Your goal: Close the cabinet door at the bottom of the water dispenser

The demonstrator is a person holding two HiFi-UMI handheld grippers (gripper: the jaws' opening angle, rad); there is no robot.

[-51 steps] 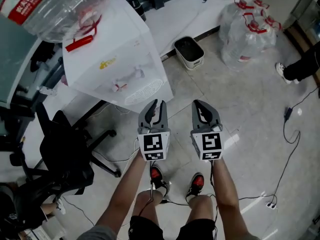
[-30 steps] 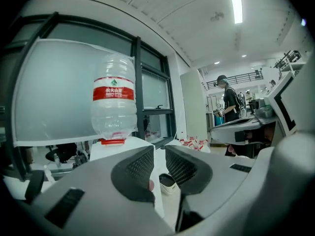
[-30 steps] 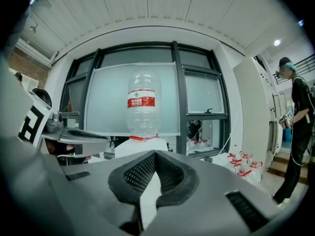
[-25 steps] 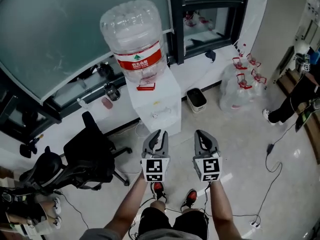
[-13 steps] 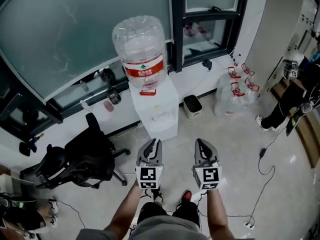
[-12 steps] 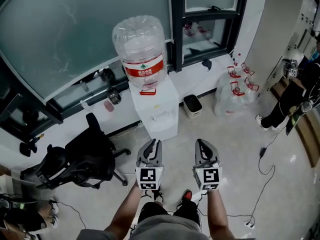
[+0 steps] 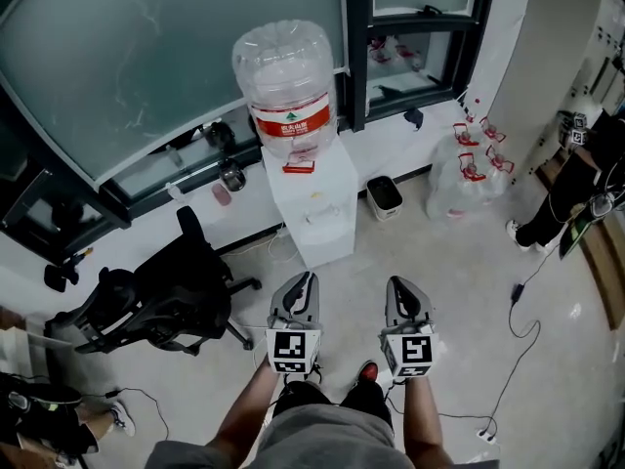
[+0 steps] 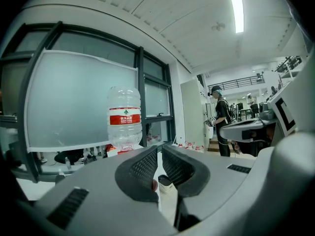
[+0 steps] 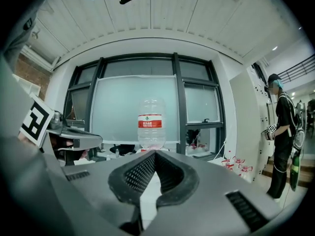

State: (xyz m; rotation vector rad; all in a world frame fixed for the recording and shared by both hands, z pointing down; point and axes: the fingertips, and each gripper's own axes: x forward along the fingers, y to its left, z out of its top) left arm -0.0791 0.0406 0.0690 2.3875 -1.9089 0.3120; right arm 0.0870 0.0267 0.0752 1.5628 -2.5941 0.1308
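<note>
Head view: left tongs [image 7: 304,281], having just been closing, are sitting narrow and empty; right tongs [image 7: 399,284] are sitting pressed together, facing the far water dispenser [image 7: 314,203].

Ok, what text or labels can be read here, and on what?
Red label on the water bottle: white print and a green logo, too small to read.
Red tag under the bottle: nothing legible.
Square markers on the left cube and the right cube: black-and-white patterns, no words.
</note>
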